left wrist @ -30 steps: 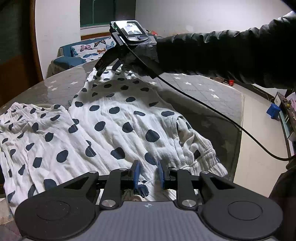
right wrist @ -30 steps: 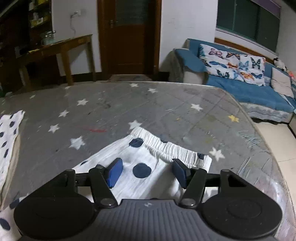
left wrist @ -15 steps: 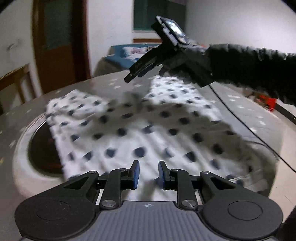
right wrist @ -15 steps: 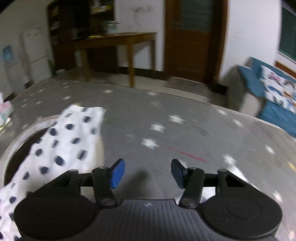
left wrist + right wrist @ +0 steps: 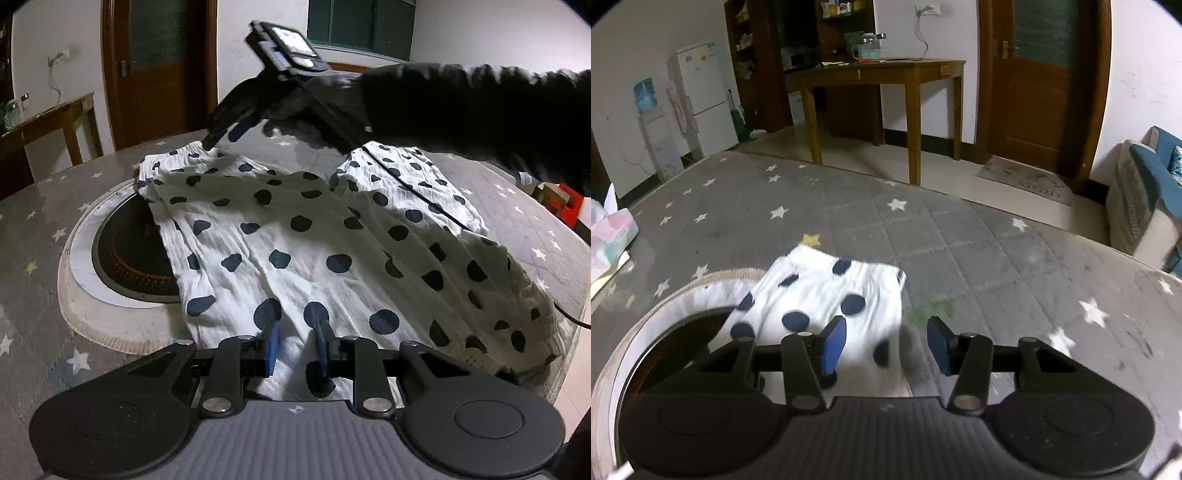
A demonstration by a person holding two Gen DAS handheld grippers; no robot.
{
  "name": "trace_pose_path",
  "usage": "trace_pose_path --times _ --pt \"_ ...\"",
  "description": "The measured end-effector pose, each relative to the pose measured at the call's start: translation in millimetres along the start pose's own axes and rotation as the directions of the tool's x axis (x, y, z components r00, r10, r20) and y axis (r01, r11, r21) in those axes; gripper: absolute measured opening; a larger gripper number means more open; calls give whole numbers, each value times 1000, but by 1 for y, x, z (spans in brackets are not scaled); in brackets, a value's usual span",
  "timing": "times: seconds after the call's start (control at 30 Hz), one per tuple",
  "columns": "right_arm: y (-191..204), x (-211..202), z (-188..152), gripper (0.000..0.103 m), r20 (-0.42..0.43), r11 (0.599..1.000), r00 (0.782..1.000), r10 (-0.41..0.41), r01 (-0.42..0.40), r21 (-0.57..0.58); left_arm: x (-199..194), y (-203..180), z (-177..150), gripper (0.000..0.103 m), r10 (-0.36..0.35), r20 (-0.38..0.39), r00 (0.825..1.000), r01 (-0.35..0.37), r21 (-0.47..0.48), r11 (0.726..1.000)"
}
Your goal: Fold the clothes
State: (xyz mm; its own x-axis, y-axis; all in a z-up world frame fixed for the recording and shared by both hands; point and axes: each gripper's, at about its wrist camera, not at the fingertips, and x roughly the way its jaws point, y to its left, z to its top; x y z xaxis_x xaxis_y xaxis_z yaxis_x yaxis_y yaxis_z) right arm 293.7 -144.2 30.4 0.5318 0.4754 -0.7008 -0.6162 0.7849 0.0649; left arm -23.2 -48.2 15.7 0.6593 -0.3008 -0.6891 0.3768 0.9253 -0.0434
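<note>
I see the garment [image 5: 303, 236], white with dark dots, spread on the grey star-patterned table cover [image 5: 535, 236] and partly over a round dark hob [image 5: 129, 254] set in the table. My left gripper [image 5: 295, 343] is at the near edge of the garment; its jaws are narrow, with a fold of the cloth between the blue pads, and I think they pinch it. My right gripper [image 5: 225, 134], held by a hand in a black sleeve [image 5: 461, 103], is at the far corner of the garment, near the elastic hem. In the right wrist view this gripper [image 5: 882, 343] has its jaws half wide and closing; the corner of the cloth lies under and between them, but the pads do not press it. Behind the table stand a wooden desk [image 5: 886, 74] and a door [image 5: 1041, 74].
</note>
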Motion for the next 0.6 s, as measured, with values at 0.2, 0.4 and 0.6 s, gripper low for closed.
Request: trace_pose_path --times 0.2,0.4,0.6 --pt "1 24 4 24 -11 999 999 -31 31 8 0 1 0 26 -7 -2 1000 7 4 1000" --pt "-5 28 3 4 5 995 995 -98 98 20 -1 1 -1 26 -13 -2 1000 13 9 1000" --pt "-12 19 4 17 13 995 995 -100 99 22 -1 0 -1 26 -14 -1 1000 14 9 1000"
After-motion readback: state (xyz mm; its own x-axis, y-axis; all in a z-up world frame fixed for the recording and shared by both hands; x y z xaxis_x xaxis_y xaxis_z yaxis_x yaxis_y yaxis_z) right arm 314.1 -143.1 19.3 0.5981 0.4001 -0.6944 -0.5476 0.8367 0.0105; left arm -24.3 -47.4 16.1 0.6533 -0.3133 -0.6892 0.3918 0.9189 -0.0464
